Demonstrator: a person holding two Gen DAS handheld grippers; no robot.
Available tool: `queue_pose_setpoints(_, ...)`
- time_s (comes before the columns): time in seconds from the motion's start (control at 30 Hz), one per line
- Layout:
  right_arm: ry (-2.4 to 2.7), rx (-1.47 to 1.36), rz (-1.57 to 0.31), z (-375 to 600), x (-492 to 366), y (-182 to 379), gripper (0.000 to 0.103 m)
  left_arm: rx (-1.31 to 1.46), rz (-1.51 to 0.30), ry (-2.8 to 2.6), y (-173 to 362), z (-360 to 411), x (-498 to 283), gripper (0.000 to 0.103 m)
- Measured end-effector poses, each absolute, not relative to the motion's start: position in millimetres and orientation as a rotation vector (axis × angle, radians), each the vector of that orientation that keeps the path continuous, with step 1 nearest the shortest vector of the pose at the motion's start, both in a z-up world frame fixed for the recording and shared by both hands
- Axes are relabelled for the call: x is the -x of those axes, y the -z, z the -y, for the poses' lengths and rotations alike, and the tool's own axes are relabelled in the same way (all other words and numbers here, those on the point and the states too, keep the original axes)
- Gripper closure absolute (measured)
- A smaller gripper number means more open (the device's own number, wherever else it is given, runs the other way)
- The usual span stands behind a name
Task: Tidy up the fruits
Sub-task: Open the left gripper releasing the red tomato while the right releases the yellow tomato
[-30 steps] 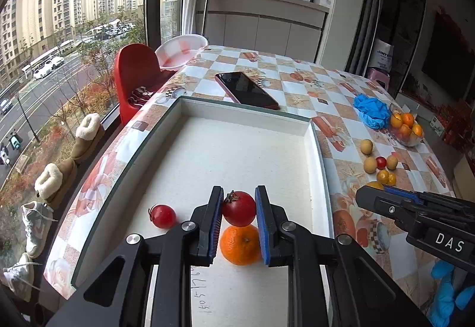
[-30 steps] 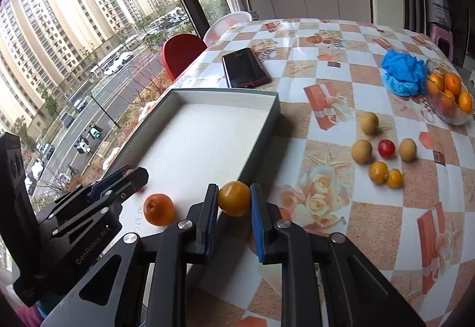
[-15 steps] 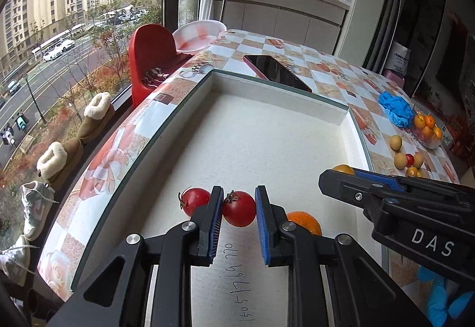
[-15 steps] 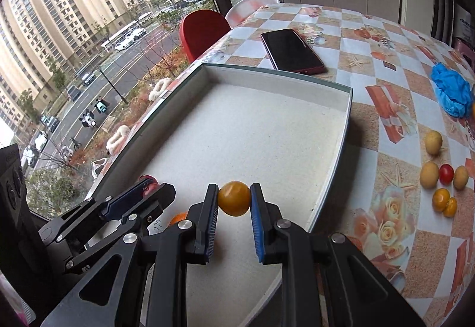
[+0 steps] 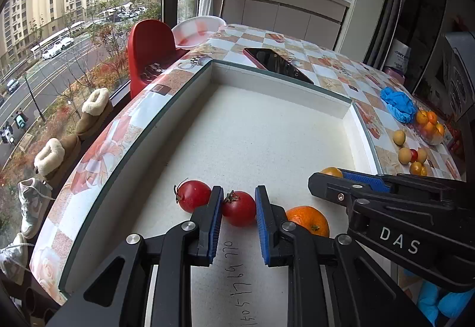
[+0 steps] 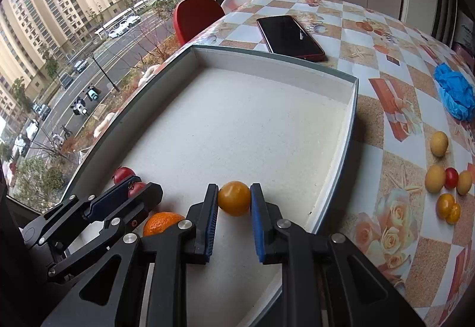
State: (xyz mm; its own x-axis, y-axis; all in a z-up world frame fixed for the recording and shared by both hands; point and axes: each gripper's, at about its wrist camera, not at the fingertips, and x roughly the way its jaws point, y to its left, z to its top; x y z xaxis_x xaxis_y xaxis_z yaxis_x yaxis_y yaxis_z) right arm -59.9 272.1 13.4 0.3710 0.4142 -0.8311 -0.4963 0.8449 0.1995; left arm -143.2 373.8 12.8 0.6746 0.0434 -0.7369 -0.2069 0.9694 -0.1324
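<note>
My left gripper is shut on a red tomato, held low over the white tray near its front. A second red tomato lies just left of it and an orange lies just right, both in the tray. My right gripper is shut on a yellow-orange fruit above the tray's front right part; it also shows in the left wrist view. In the right wrist view the left gripper sits to the left, with the orange between the two.
On the checkered table to the right of the tray lie several small yellow and red fruits, a glass bowl of oranges and a blue glove. A phone lies beyond the tray. A red chair stands by the window.
Both grippers have moved left over the tray with their fruits. The left one now sits beside the loose tomato, lower toward the tray floor. The right one came in over the tray's right wall.
</note>
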Motion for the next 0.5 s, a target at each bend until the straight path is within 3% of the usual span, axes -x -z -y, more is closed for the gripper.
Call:
queue_pose_setpoints(0.37, -0.605, 0.092, -1.032, -274, 57, -18, 0.074, 0.199, -0.817, -0.145, -13, -373, 143, 0.08)
queue_pose_setpoints(0.4, -0.608, 0.091, -1.028, -274, 57, -19, 0.064, 0.193, -0.82, -0.147, -13, -372, 143, 0.08)
queue_pose_setpoints(0.43, -0.608, 0.088, -1.02, -274, 58, -21, 0.047, 0.187, -0.822, -0.149, -13, -371, 143, 0.079)
queue_pose_setpoints(0.5, -0.602, 0.084, -0.995, -271, 59, -26, 0.029, 0.178, -0.826, -0.151, -13, -370, 143, 0.078)
